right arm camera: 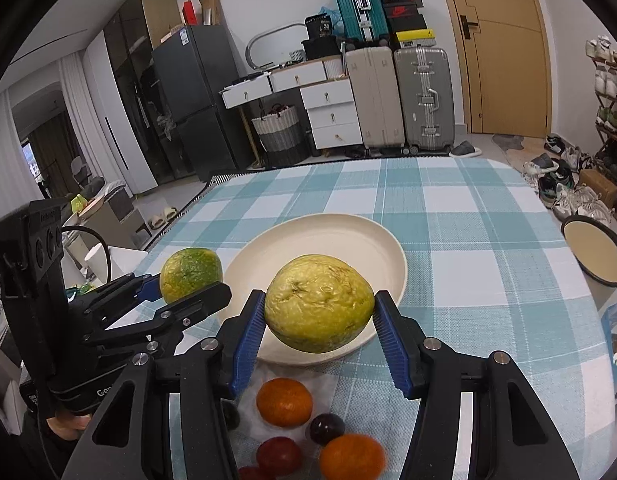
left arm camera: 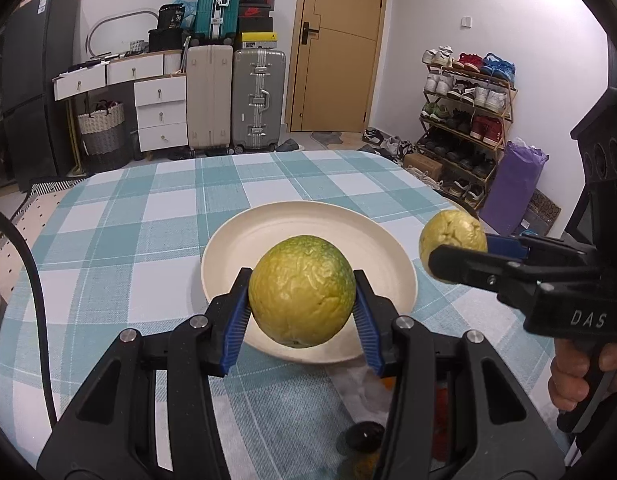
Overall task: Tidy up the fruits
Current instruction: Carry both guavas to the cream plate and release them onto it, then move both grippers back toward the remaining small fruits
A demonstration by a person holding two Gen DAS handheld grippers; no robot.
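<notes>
On the teal-and-white checked tablecloth (right arm camera: 488, 240), the round cream plate (right arm camera: 348, 236) sits bare. My left gripper (left arm camera: 301, 308) clamps a green-yellow wrinkled fruit (left arm camera: 301, 290), my right gripper (right arm camera: 319, 322) a yellow wrinkled fruit (right arm camera: 319, 314), above its near rim; two small oranges (right arm camera: 284, 402) lie nearer.

Setting: lived-in home, dining corner — checked tablecloth (left arm camera: 148, 240); suitcases (left arm camera: 236, 96) at 12 o'clock; shoe rack (left arm camera: 464, 120) at 2; fridge (right arm camera: 188, 100), drawers (right arm camera: 332, 112) at 11.
</notes>
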